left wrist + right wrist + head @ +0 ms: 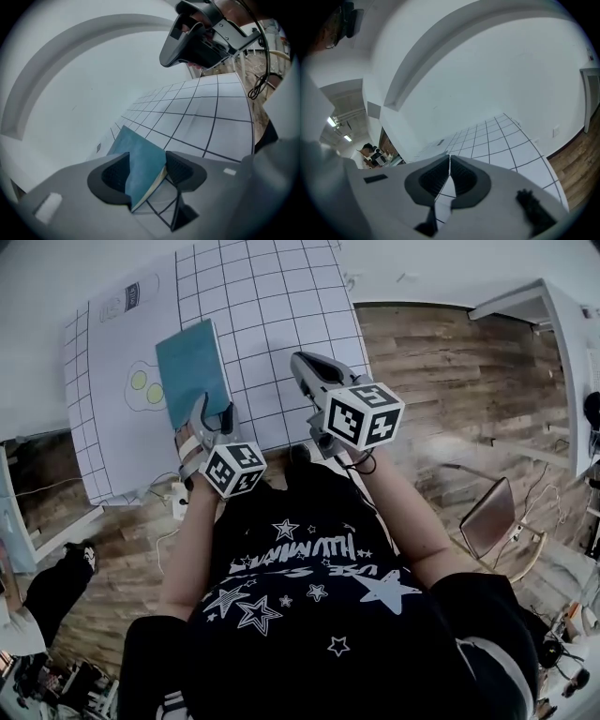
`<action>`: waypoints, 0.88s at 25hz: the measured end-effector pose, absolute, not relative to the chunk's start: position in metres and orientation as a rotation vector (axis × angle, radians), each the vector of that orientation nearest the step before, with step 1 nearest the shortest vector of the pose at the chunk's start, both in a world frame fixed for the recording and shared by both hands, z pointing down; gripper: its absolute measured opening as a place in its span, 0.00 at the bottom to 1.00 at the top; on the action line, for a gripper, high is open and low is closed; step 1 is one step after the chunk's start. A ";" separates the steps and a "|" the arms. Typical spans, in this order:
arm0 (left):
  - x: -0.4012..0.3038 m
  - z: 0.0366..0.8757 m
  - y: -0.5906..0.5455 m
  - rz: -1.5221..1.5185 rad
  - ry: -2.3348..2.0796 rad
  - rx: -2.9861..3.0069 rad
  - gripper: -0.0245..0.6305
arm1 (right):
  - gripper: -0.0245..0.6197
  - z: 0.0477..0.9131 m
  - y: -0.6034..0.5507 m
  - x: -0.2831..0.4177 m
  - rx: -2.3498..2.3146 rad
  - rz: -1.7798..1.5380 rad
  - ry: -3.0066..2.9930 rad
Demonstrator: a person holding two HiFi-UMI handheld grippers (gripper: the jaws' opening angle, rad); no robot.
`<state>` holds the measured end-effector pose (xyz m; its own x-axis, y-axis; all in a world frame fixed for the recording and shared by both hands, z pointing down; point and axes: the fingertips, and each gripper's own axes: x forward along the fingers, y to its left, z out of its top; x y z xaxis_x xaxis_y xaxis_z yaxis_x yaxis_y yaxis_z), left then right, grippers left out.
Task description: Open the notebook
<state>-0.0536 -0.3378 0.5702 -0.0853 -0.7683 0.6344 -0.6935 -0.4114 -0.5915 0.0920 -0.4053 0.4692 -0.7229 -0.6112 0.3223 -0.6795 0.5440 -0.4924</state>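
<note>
I judge the task barely begun: the notebook [192, 371] lies closed and flat on the gridded mat [281, 296], left of centre, cover up; the opening itself is all left to do. Its long axis runs near to far, the far end leaning slightly left (cream page edges show at its near corner). My left gripper [214, 416] stands wide astride that near corner, pads not pressing. My right gripper [300, 360], jaws together and empty, hovers to the right.

Bare gridded table [281, 296] lies free right of and beyond the notebook [192, 367]
</note>
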 end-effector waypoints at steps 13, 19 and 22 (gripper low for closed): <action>-0.049 0.574 -0.334 -1.685 1.809 -1.909 0.13 | 0.06 0.477 -0.418 0.085 0.908 0.952 -2.731; -0.062 0.540 -0.332 -1.454 2.076 -2.082 0.10 | 0.06 0.483 -0.413 0.062 0.820 0.948 -2.723; -0.077 0.518 -0.329 -1.235 2.213 -2.243 0.10 | 0.06 0.478 -0.410 0.040 0.785 0.919 -2.732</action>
<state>-0.0768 -0.3290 0.5176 -0.1053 -0.7661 0.6340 -0.9418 -0.1278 -0.3109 0.0395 -0.4103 0.4777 -0.8508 -0.4303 0.3016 -0.5251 0.6746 -0.5188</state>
